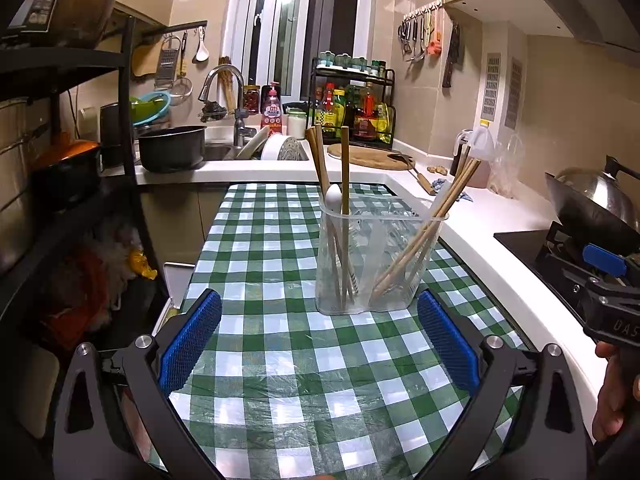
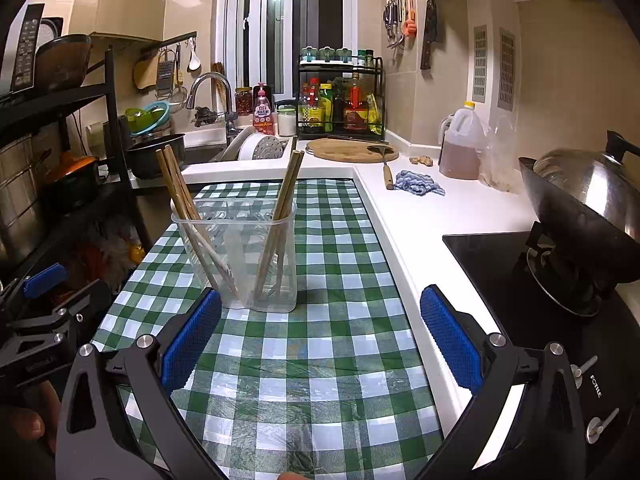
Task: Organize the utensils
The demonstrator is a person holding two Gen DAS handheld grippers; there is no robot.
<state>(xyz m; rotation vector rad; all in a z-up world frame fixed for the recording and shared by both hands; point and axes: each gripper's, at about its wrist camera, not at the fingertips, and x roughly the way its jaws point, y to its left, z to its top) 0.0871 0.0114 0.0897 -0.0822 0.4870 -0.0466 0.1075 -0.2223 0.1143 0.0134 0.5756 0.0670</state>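
One clear plastic utensil holder is standing upright on the green-and-white checked tablecloth, and all the utensils in view are sitting inside it. From the left wrist camera, three brown wooden chopsticks are rising on the holder's left side with one white rounded spoon end showing beside them, while a bundle of pale wooden chopsticks is leaning out toward the right; the exact number in that bundle cannot be told. From the right wrist camera, two chopsticks are leaning left and two more are leaning right in the same holder.

The left gripper is hovering low over the cloth just in front of the holder, its two blue ridged pads standing wide apart and clasping nothing. The right gripper is likewise spread wide and empty, with its two blue pads apart; its left pad is lying near the holder's base, though contact cannot be judged. One white countertop is running alongside the cloth, carrying one round wooden board, one blue knitted rag and one amber-filled plastic jug. One steel wok is sitting on the black hob.
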